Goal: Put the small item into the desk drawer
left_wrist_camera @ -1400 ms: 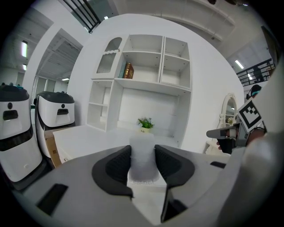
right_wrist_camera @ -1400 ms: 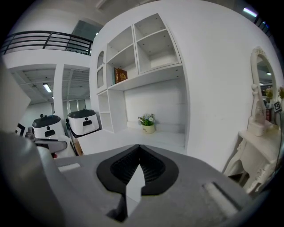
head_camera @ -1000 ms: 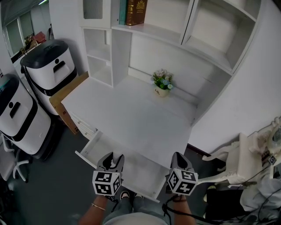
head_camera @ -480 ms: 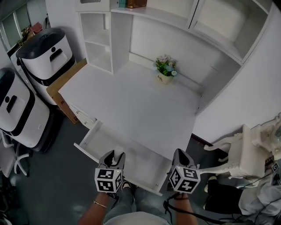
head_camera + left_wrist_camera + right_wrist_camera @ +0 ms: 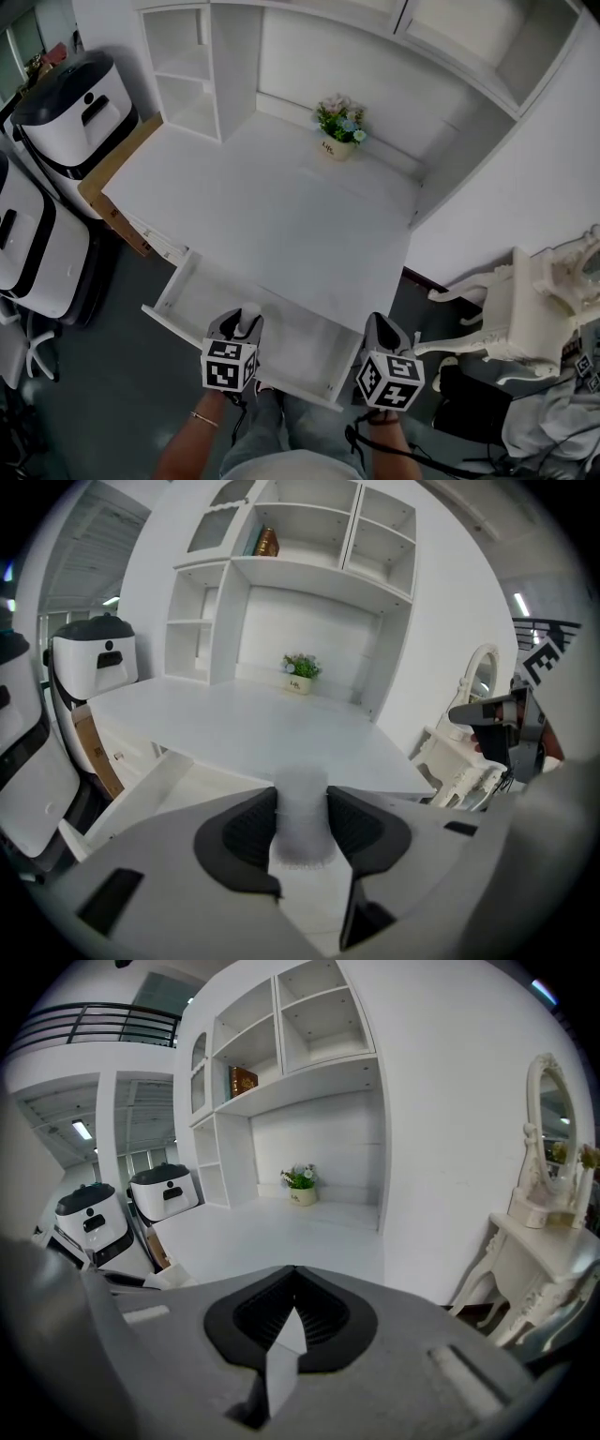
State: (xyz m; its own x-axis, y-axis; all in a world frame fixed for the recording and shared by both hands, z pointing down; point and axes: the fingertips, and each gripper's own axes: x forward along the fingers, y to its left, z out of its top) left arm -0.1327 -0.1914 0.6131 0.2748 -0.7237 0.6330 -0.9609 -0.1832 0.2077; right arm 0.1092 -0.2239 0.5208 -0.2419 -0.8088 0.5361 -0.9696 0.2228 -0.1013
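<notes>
A small translucent whitish cylinder (image 5: 302, 810) stands upright between the black pads of my left gripper (image 5: 302, 803), which is shut on it. In the head view the left gripper (image 5: 246, 323) hangs over the front part of the open white desk drawer (image 5: 202, 300), whose inside shows nothing. My right gripper (image 5: 380, 328) is at the drawer's right front corner; its jaws (image 5: 292, 1312) are shut with nothing between them. In the left gripper view the drawer (image 5: 178, 785) lies just ahead and below, under the white desk top (image 5: 272, 220).
A small flower pot (image 5: 337, 124) stands at the back of the desk by the wall. Open shelf cubbies (image 5: 183, 66) rise at the desk's left. Two white-and-black machines (image 5: 66, 94) and a cardboard box (image 5: 112, 187) stand to the left, an ornate white dressing table (image 5: 525, 319) to the right.
The head view has shifted, so the desk sits higher and the top shelf with the books has left the picture. Both grippers stay at the drawer's front; the left still grips the item.
</notes>
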